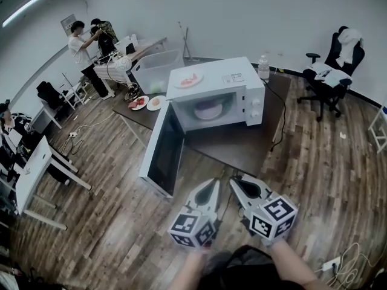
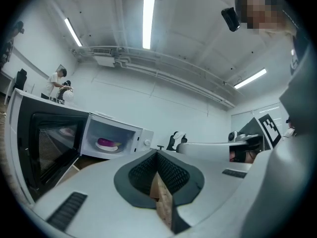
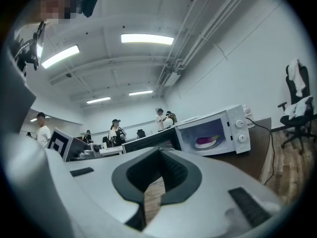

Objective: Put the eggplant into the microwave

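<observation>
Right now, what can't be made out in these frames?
- Food on the plate atop the microwave: head view, too small.
- Eggplant inside: gripper views, just a small purple shape.
- Two other plates: head view, contents too small.
- Bottle: base hidden behind the microwave.

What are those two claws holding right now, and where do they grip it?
Nothing. The left gripper and right gripper are both shut and empty; the eggplant lies inside the microwave.

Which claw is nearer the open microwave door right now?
Left. The left claw is just beside the door, near its lower edge; the right claw lies beyond the left one, farther from the door.
</observation>
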